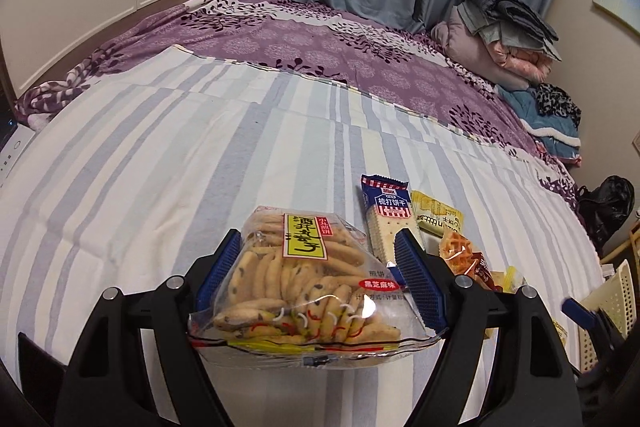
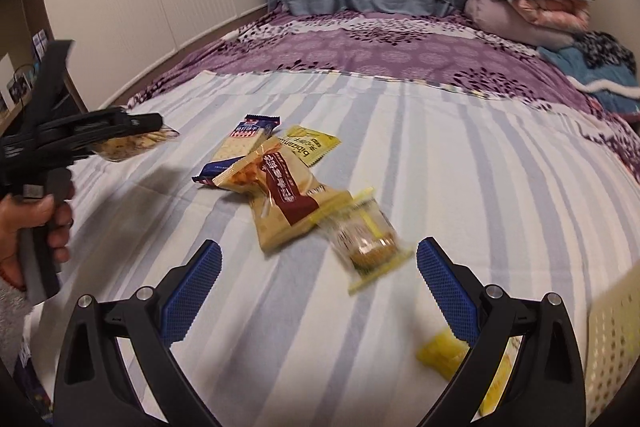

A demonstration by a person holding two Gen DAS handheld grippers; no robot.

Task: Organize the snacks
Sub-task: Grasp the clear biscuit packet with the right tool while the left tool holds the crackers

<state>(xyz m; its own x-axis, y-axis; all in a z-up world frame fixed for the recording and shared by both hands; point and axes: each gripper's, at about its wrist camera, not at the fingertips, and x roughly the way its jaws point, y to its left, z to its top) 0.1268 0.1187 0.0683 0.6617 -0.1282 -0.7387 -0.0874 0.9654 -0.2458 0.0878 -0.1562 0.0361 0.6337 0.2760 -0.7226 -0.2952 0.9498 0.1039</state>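
Snacks: the cookie bag (image 1: pixel 308 283) is off the striped sheet (image 1: pixel 140 167), clamped between the blue pads of the left gripper (image 1: pixel 316 267). From the right wrist view it shows only as a blurred lump under that gripper's black frame, up and left of the pile.

Rest of the pile sits mid-sheet: cracker pack (image 2: pixel 240 147), yellow packet (image 2: pixel 310 143) touching it on the far side, waffle bag (image 2: pixel 288 195) overlapping the crackers' near end. A small clear-wrapped cake (image 2: pixel 366 239), motion-blurred, lies at the waffle bag's near corner.

Right gripper (image 2: pixel 318 287) is spread wide with nothing between the pads, hovering just short of the cake.

Room: wide bare sheet left of and beyond the pile, running to the purple bedspread (image 2: pixel 360 51). On the right of the pile, a cream perforated basket (image 2: pixel 612 347) sits at the frame edge, cut off.

A yellow wrapper (image 2: pixel 440 351) near the basket is half hidden by the right finger; contents unreadable. The hand (image 2: pixel 36 227) gripping the left handle is cropped at the frame edge.
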